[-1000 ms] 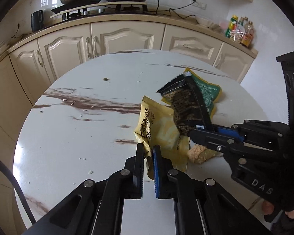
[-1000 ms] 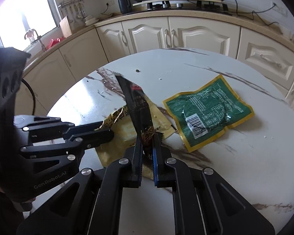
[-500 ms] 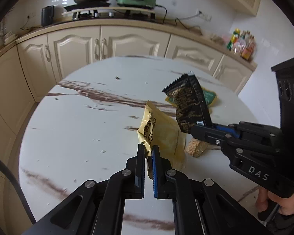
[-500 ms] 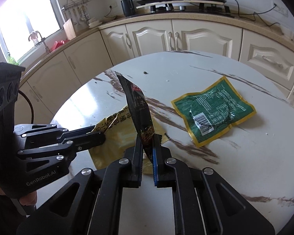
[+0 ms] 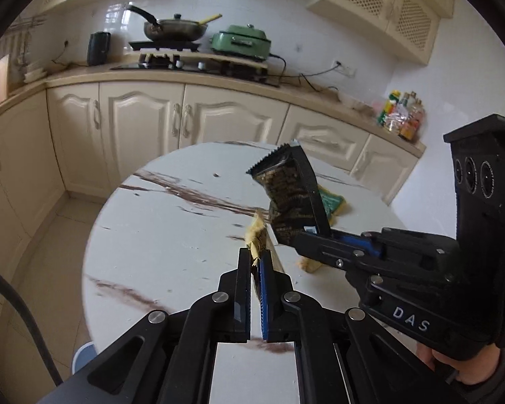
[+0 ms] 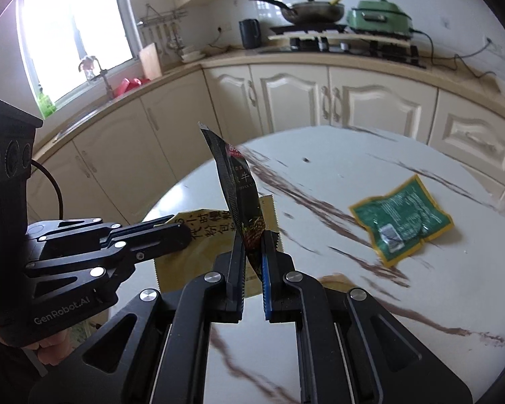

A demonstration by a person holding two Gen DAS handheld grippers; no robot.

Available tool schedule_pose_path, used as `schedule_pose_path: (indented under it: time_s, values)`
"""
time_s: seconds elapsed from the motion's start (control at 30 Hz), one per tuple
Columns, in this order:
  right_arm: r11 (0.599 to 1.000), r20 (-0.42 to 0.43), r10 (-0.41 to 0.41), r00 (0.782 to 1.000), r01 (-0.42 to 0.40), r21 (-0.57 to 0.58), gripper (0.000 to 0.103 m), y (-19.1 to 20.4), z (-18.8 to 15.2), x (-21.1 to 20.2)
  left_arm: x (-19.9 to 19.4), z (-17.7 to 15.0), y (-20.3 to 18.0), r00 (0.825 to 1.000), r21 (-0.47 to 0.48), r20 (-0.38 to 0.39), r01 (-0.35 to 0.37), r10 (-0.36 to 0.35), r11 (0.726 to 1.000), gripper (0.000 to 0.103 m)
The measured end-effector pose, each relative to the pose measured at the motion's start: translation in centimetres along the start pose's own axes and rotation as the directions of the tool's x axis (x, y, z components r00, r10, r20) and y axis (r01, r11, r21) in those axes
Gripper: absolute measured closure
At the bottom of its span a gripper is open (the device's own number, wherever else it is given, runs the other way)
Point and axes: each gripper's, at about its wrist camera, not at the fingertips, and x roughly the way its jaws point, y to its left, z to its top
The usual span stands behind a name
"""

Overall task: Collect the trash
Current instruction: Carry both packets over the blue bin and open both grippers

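Note:
My left gripper (image 5: 255,256) is shut on a corner of a yellow snack wrapper (image 5: 257,235), which hangs clear of the round marble table (image 5: 171,235). In the right wrist view the same yellow wrapper (image 6: 205,252) spreads out below the left gripper (image 6: 181,234). My right gripper (image 6: 253,239) is shut on a black wrapper (image 6: 240,195) that stands upright from its pads. From the left wrist view the black wrapper (image 5: 288,195) sticks up from the right gripper (image 5: 301,239). A green wrapper (image 6: 400,222) lies flat on the table, right of both grippers.
A small tan scrap (image 5: 308,264) lies on the table under the right gripper. Cream cupboards (image 5: 144,128) curve behind the table, with a pan (image 5: 175,28), a green cooker (image 5: 240,42) and bottles (image 5: 400,118) on the counter. A pale blue object (image 5: 84,353) is on the floor.
Both grippers rose and pulled back from the table with their wrappers. The yellow wrapper came up off the tabletop. The green wrapper stayed where it lay.

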Motion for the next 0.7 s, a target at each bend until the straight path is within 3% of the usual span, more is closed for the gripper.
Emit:
schedule_pose_path:
  time_s: [0.23,0.37,0.57,0.7]
  values:
    - [0.997,0.024,0.062,0.998,-0.06,-0.054,0.094,5.8,0.8,-1.5,-7.7,-2.4,3.2,0.998,-0.036,0.05,-0.034,0.036,0.999,0.103]
    - [0.987,0.02,0.127,0.992,-0.125,-0.099,0.094,11.0,0.9,-0.8,-12.9,-5.0,7.1,0.991,-0.092,0.071,-0.107,0.114,0.99,0.103]
    - [0.959,-0.047,0.233,0.971,-0.237,-0.155,0.094,19.7,0.1,3.4,-19.7,-10.2,13.2,0.97,-0.169,0.063,-0.222,0.236,0.96,0.103]
    - [0.938,-0.132,0.277,0.952,-0.298,-0.179,0.094,25.0,-1.4,8.1,-21.6,-13.8,17.4,0.958,-0.233,0.011,-0.275,0.285,0.933,0.103]
